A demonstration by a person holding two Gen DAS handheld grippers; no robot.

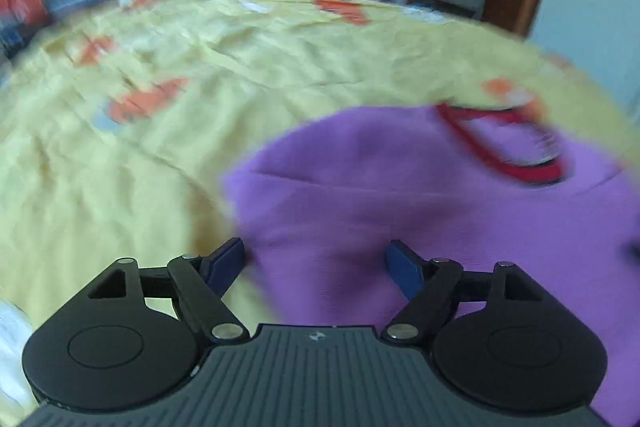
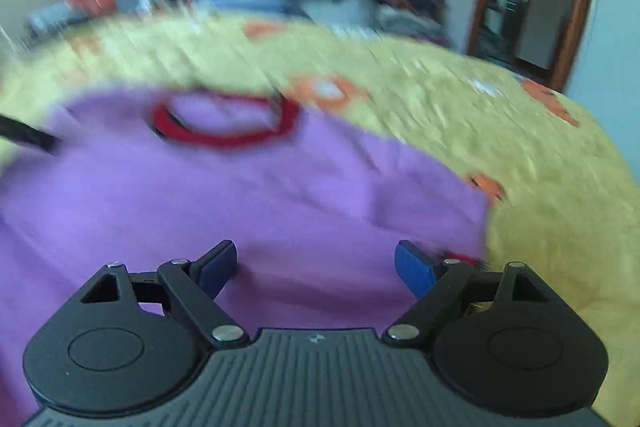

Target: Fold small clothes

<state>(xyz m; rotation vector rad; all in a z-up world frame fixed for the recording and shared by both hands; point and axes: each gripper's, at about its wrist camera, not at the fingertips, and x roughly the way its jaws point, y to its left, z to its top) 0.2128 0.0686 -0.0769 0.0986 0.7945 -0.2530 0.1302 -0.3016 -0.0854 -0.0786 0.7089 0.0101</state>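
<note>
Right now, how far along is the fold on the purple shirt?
Done: the purple shirt lies spread on the yellow bedsheet, red collar at the far end. In hand: nothing; the left gripper and right gripper both hang open over its near edge. Left: no fold shows yet, though blur hides detail.

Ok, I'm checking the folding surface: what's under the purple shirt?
The purple shirt lies on a yellow bedsheet with orange prints. The sheet shows all around it; whatever is directly beneath the shirt is covered.
</note>
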